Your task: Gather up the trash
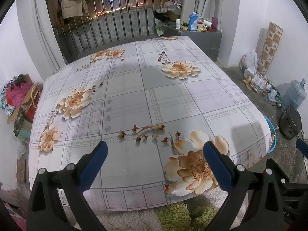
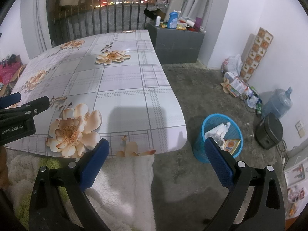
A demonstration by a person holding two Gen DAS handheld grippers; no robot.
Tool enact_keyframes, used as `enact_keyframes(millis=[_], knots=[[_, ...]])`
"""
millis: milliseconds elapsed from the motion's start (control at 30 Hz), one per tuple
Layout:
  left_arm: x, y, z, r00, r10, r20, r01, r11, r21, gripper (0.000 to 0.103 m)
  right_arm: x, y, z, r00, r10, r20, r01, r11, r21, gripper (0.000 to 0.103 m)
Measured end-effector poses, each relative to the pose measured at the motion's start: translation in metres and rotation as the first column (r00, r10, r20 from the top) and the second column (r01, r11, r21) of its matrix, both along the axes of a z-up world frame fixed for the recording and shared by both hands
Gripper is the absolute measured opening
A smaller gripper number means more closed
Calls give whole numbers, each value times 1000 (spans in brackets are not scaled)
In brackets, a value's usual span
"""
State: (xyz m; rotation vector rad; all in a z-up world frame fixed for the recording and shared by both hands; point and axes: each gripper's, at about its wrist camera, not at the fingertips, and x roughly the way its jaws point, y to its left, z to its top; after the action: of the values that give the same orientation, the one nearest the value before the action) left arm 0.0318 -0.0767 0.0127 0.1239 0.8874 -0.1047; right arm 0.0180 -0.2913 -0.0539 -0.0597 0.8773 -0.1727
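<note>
A blue mesh trash basket stands on the floor right of the table and holds crumpled white paper and a yellow packet. Its rim also shows past the table edge in the left wrist view. My left gripper is open and empty above the table's near edge; it also shows at the left of the right wrist view. My right gripper is open and empty, over the table's near right corner, left of the basket. The table has a floral cloth with no loose trash on it.
A white and green fluffy cloth hangs below the table's near edge. A grey cabinet with bottles stands behind. Bags, a water jug and a black appliance line the right wall. Bags and boxes sit left.
</note>
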Motion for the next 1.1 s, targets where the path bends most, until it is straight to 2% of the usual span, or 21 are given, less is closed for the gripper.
enact_keyframes(millis=[1100], knots=[[0, 0, 0, 1000, -2, -1, 2, 1000, 1, 97, 1, -6, -1, 1000, 3, -4, -3, 1000, 11, 95]])
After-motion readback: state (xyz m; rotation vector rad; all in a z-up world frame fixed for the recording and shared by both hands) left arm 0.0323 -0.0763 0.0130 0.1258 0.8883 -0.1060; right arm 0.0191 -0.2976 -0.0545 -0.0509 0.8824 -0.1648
